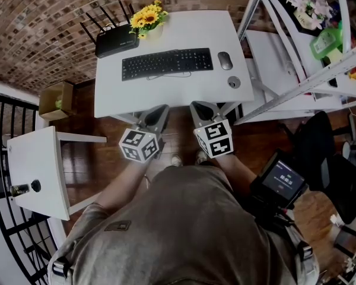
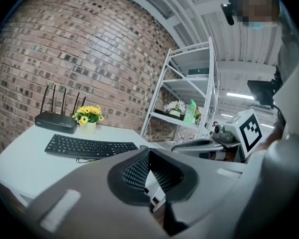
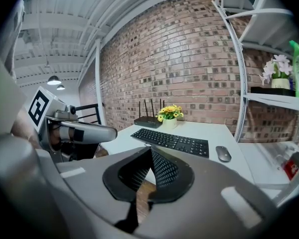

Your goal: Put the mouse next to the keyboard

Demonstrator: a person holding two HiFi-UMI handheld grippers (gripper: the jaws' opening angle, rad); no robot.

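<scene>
A grey mouse (image 1: 225,60) lies on the white table (image 1: 113,94), just right of the black keyboard (image 1: 167,63). The right gripper view shows the same mouse (image 3: 223,153) and keyboard (image 3: 172,141) side by side, a small gap between them. Both grippers hang in front of the table's near edge, away from these objects. My left gripper (image 1: 160,109) is shut with nothing between its fingers, its tips (image 2: 148,151) touching. My right gripper (image 1: 200,106) is also shut and empty (image 3: 150,149).
A black router (image 1: 115,40) and a pot of yellow flowers (image 1: 148,18) stand at the table's back left. A small round grey disc (image 1: 234,82) lies below the mouse. A white shelf unit (image 1: 296,70) stands right, a small white side table (image 1: 38,171) left.
</scene>
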